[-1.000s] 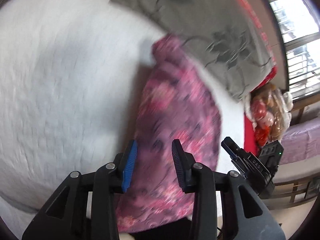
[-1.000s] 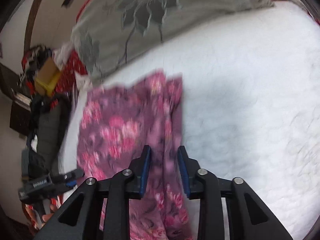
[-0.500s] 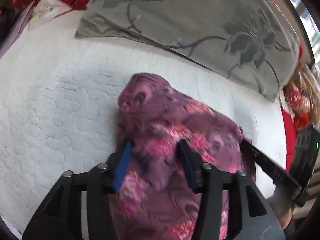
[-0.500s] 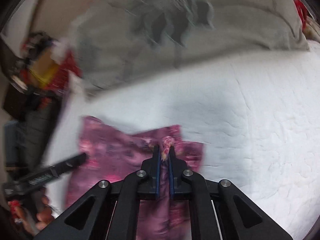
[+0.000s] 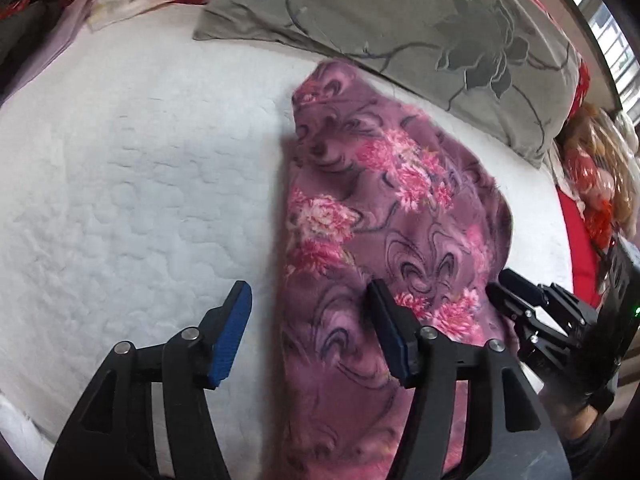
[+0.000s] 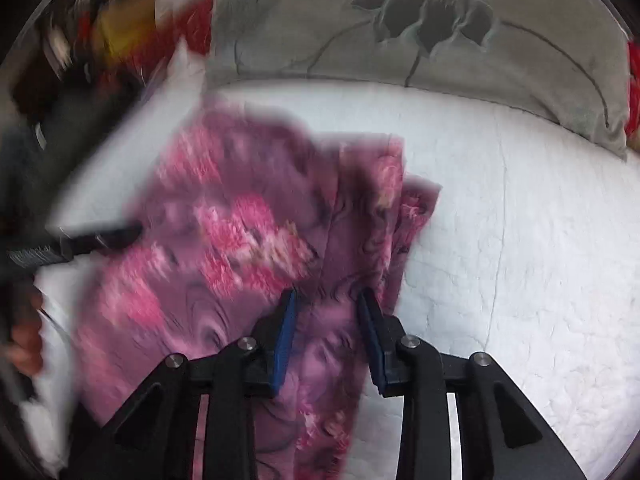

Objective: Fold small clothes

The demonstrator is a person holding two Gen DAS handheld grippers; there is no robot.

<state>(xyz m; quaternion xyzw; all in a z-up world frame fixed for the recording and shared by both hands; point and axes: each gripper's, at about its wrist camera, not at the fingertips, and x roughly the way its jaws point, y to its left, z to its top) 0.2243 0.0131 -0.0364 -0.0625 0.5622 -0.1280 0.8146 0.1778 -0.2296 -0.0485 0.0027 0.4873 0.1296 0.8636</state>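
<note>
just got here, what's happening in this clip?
A person with a handheld gripper in each hand is folding a purple floral garment on a white quilted bed. Both grippers are open and hold nothing. The left gripper straddles the garment's left edge. The right gripper sits over a fold near its right edge. A grey floral pillow lies behind. The right wrist view is blurred.

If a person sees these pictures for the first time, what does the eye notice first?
First, the purple cloth with pink flowers, lying on the white quilted bed. Next, the open left hand-held gripper above the cloth's near part. Behind lies a grey pillow with a flower pattern.
</note>
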